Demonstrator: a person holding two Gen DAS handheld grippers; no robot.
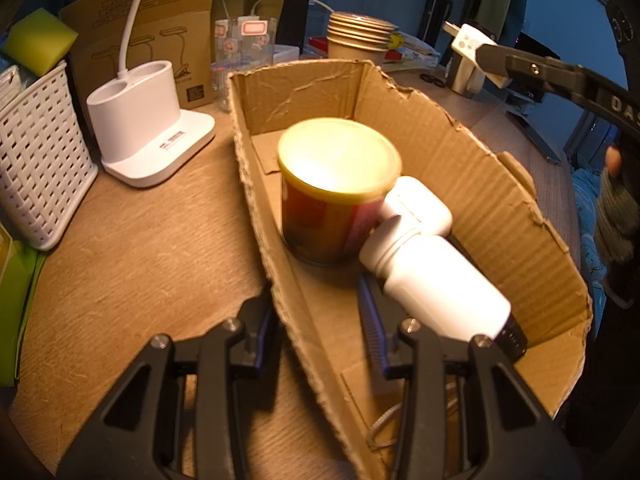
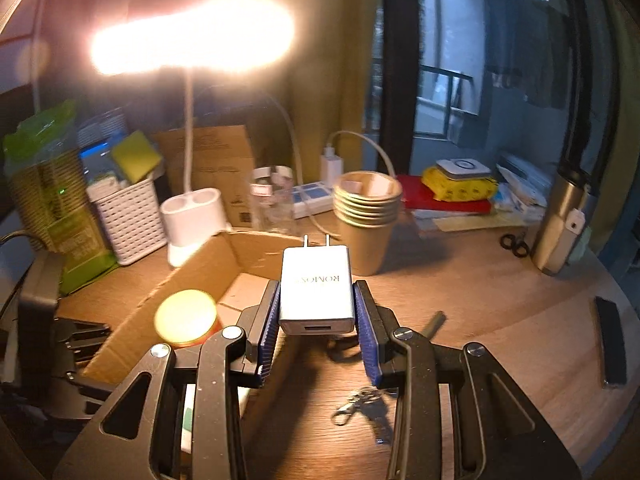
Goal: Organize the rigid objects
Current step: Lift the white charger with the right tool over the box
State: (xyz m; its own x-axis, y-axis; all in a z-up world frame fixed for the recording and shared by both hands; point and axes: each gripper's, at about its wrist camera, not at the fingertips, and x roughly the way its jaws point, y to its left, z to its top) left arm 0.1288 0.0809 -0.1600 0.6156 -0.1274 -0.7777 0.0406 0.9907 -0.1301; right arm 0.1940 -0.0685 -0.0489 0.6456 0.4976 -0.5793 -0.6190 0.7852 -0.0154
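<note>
Right gripper (image 2: 316,312) clamps the charger (image 2: 316,292) lengthwise, prongs pointing away; left gripper (image 1: 324,332) pinches the cardboard box (image 1: 500,200) wall, bottles visible only there.

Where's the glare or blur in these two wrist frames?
Right wrist view: the lit lamp head blooms out and hazes the upper left; the charger in the right gripper stays sharp. Left wrist view: the can's lid and white bottle are overexposed; fisheye bends the cardboard box.

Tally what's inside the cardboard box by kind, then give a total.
Inside the cardboard box:
Yellow-lidded can: 1
White bottles: 2
Total: 3
A cord also shows at the near end; not counted.
</note>
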